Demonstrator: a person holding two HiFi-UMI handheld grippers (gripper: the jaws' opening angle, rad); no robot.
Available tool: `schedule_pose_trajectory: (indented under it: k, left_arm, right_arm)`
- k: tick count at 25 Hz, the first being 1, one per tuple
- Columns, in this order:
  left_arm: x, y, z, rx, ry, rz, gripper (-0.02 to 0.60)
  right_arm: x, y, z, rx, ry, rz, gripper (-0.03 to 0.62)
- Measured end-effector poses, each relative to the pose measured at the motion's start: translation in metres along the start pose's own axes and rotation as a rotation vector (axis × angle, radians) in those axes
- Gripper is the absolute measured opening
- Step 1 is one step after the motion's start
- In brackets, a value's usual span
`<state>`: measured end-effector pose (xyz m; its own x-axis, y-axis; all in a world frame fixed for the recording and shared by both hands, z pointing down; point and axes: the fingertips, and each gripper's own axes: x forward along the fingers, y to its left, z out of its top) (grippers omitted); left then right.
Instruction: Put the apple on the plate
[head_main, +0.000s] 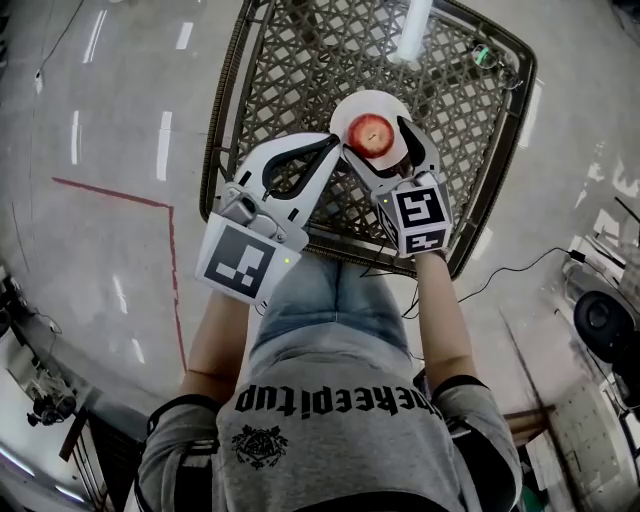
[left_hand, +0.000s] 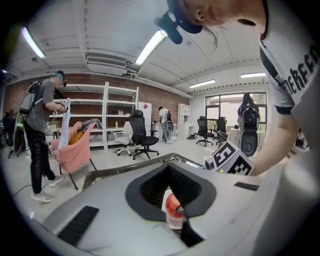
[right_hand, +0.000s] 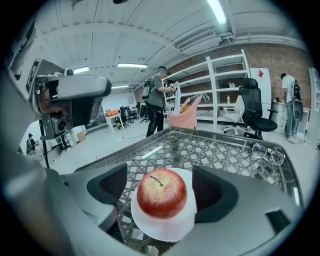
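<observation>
R claw (right_hand: 161, 192) spread wide, pads either side of the red apple (head_main: 371, 131), gaps both sides, no pinch. L claw (head_main: 336, 146) pressed together, empty, tip just beside the fruit. Apple's sitting on the white plate (right_hand: 165, 227), roughly mid lattice worktop (head_main: 300, 70). Looks like the release step, placement basically done. Next: back R claw straight off w/o clipping apple or plate rim.
</observation>
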<state>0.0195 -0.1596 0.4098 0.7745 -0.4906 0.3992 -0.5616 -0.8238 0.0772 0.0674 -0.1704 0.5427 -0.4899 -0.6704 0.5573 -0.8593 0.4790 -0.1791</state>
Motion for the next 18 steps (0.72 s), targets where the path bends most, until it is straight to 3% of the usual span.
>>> schedule_pose_trajectory:
  k: [5,13,18]
  left_arm:
    - [-0.004,-0.005,0.003,0.003,-0.005,0.004,0.014]
    - [-0.013,-0.018,0.016,0.018,-0.024,0.008,0.014]
    - [-0.019,-0.026,0.023,0.032,-0.044,0.003,0.014]
  right_arm:
    - [-0.015,0.009,0.016,-0.002,-0.051,0.027,0.391]
    - [-0.048,0.021,0.043,0.012,-0.139,0.055,0.252]
    - [-0.067,0.032,0.059,0.002,-0.183,0.071,0.199]
